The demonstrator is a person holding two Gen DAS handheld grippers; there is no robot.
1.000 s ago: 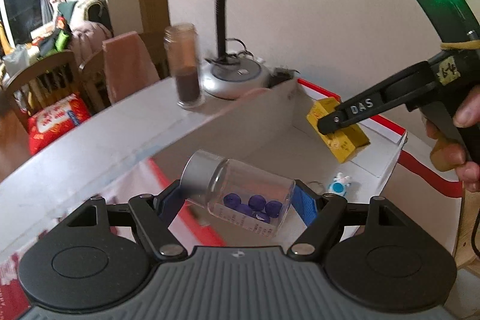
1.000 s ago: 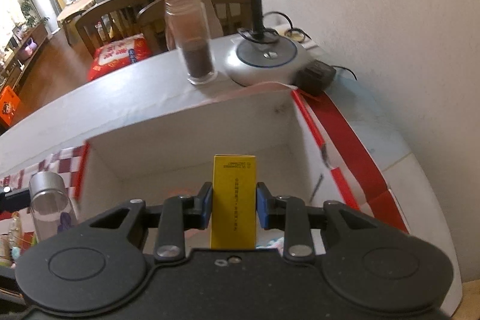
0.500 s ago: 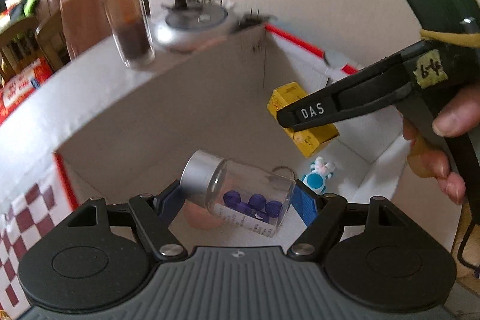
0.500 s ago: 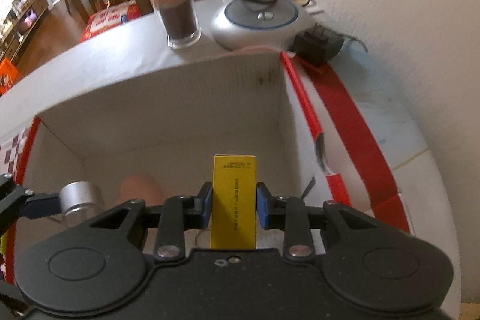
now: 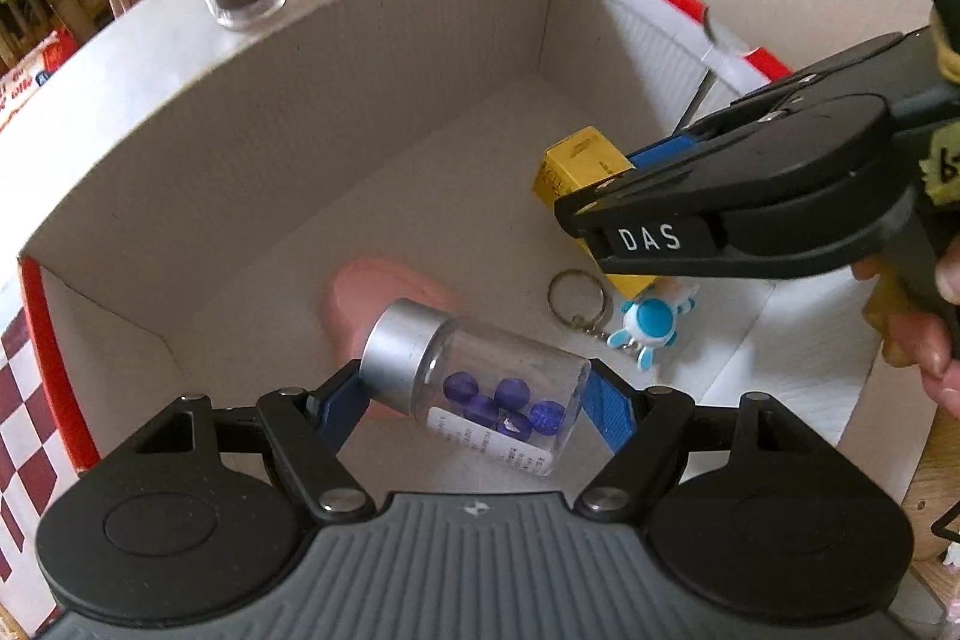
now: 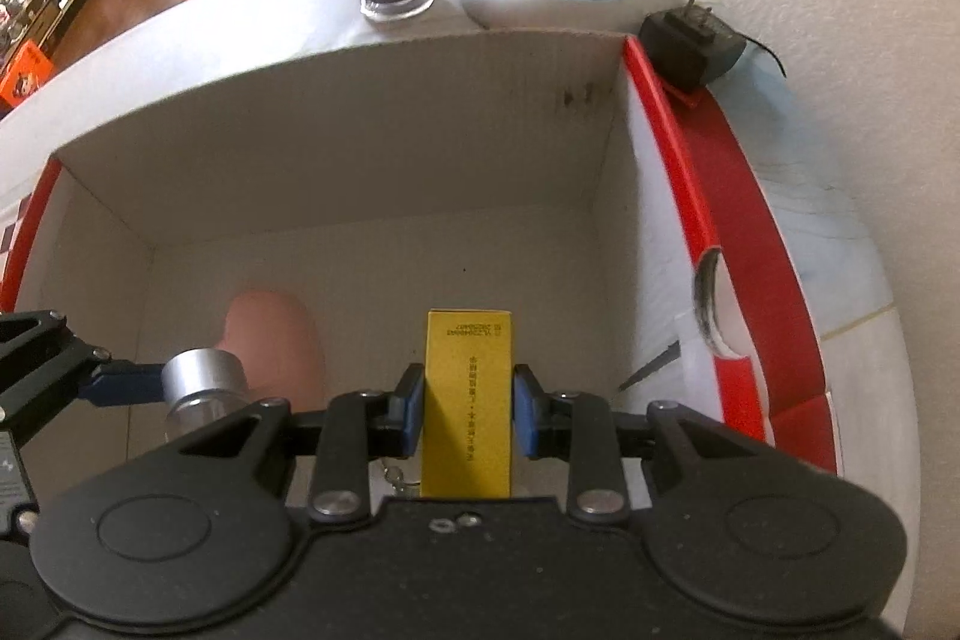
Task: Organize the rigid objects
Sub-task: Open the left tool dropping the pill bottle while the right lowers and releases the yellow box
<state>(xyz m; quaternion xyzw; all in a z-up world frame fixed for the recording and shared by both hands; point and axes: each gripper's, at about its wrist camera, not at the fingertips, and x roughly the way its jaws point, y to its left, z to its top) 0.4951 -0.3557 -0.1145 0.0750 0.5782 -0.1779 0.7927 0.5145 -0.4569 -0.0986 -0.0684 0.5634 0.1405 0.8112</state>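
The left gripper's [image 5: 474,394] jaws clamp a clear vial [image 5: 480,388] of blue beads, long axis lying across them, silver cap leftward; the right gripper's [image 6: 465,415] jaws pinch a yellow carton [image 6: 468,412] narrowly, long axis pointing ahead; both hang inside the white box [image 6: 360,148], floor directly below, keychain [image 5: 636,316] and pink piece [image 5: 372,289] lying there; I judge release comes next.
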